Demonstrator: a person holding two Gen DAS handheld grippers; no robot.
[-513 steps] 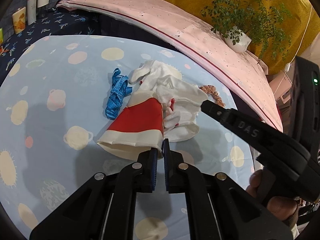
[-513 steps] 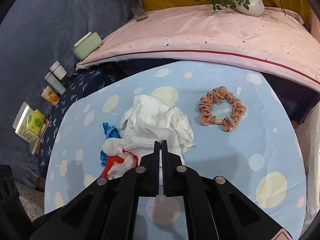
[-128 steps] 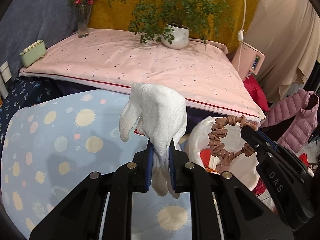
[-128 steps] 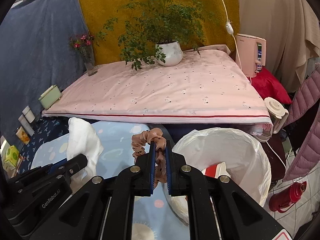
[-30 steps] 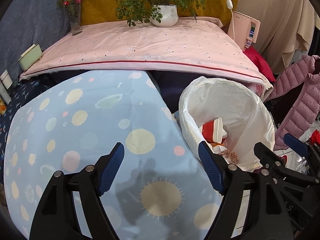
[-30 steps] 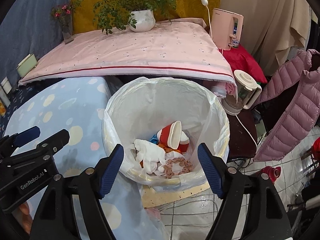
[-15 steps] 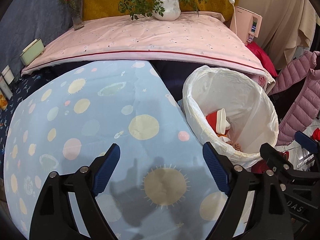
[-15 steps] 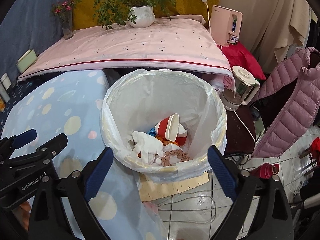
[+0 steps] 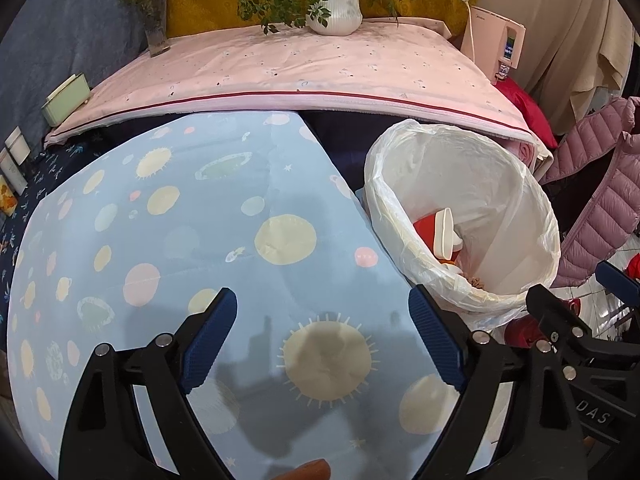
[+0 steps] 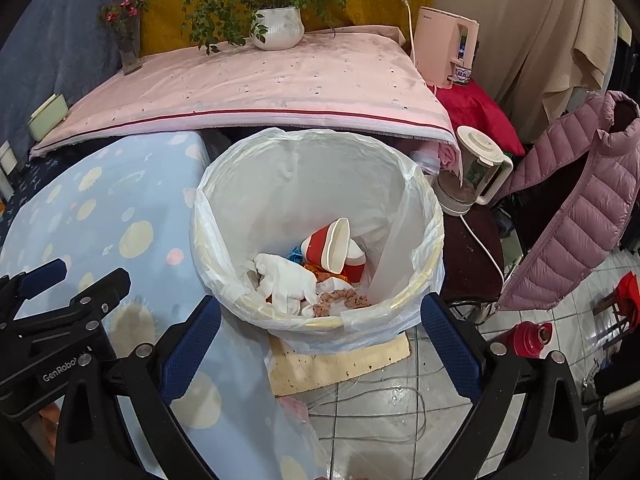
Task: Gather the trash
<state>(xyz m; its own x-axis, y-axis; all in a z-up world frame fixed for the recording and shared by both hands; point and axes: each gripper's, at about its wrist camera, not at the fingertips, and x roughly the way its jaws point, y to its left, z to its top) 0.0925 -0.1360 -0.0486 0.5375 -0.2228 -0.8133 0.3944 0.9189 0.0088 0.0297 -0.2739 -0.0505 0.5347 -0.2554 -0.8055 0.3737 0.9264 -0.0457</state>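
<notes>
The white-lined trash bin stands on the floor beside the blue planet-print table. In it lie a white glove, a brown scrunchie, a red paper cup and a bit of blue tape. My right gripper hangs open over the bin's near rim with nothing between its fingers. My left gripper is over the table, left of the bin; its jaws are opening and hold nothing. The cup shows there too.
Behind the table and bin runs a pink-covered surface with a potted plant and a flower vase. A kettle, a pink puffer jacket and a red flask crowd the tiled floor to the right of the bin.
The glove and scrunchie that the grippers held four seconds ago now lie in the bin. Over the last second both pairs of jaws have spread wider; the hands have hardly moved.
</notes>
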